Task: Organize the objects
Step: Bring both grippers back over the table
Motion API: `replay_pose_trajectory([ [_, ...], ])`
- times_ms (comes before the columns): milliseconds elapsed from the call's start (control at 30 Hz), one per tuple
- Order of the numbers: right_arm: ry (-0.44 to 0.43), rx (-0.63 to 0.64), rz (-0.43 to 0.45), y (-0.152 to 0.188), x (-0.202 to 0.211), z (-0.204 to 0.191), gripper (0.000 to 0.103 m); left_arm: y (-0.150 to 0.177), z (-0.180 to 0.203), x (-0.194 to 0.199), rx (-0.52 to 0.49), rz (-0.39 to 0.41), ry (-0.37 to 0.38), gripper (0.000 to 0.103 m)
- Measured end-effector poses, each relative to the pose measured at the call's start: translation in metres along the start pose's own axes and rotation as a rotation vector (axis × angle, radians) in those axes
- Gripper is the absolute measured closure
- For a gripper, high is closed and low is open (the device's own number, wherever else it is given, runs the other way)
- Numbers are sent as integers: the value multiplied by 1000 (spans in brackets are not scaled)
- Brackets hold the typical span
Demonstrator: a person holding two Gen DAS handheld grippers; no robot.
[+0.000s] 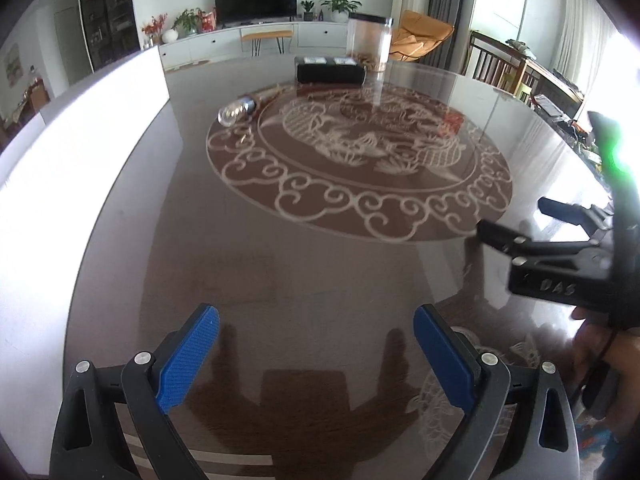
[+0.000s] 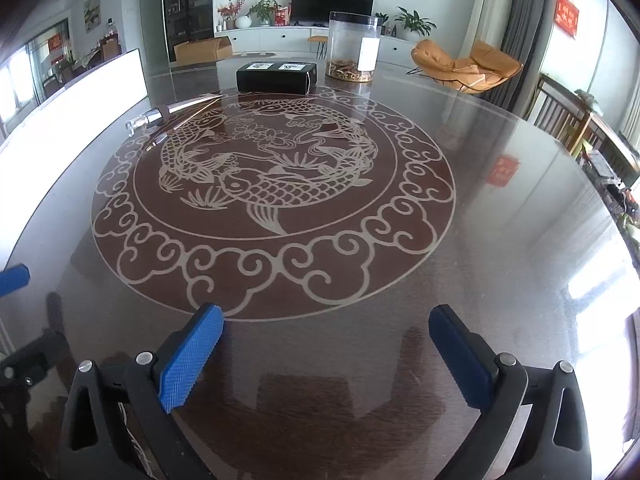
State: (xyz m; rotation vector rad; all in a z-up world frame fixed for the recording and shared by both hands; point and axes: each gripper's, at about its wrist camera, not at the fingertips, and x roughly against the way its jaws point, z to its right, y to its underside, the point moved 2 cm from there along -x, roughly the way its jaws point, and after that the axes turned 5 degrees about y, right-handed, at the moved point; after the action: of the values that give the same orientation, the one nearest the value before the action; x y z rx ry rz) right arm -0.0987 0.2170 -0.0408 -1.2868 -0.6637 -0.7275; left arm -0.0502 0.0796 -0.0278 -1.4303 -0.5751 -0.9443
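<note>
Both grippers low over the near part of a glossy round bench (image 2: 500, 240), each angled down at the glass. Left gripper (image 1: 316, 360): fingers (image 1: 188, 360) wide apart, nothing between the blue pads, only the dark reflection of the tool on the glass below. Right gripper (image 2: 326, 356): fingers (image 2: 192, 354) spread fully wide, likewise empty, with bare glass between the tips. From the left wrist, right gripper also visible off to the right of the fingers (image 1: 516, 228), held by a hand (image 1: 600, 344) at the frame edge; tips well apart there too. Far ahead of both pairs of fingers, past the carved fish medallion (image 2: 260, 184), the things to sort: a black box (image 2: 277, 77) lying flat at the far rim of the medallion, a clear jar (image 2: 352, 46) upright just right of and behind it, brownish bits in its bottom. Ahead and left of the fingers, a small glass bottle (image 2: 146, 120) on its side with a long thin metallic piece (image 2: 196, 102) running from it toward the box; whether bottle and piece touch cannot be told. All of these well apart from either gripper. A white panel (image 1: 80, 128) standing along the bench's left edge.
</note>
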Motion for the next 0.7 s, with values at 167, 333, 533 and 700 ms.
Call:
replay_pose_trajectory([
  [167, -13, -3, -2, 2, 2, 2, 0, 4, -5, -5, -2, 3, -39, 4],
  [333, -31, 19, 2, 2, 3, -3, 0, 5, -6, -6, -4, 6, -42, 1],
  [533, -50, 6, -9, 3, 0, -1, 0, 4, -9, -7, -18, -14, -27, 0],
  [700, -64, -6, -17, 2, -1, 0, 0, -8, -13, -16, -45, -30, -7, 0],
])
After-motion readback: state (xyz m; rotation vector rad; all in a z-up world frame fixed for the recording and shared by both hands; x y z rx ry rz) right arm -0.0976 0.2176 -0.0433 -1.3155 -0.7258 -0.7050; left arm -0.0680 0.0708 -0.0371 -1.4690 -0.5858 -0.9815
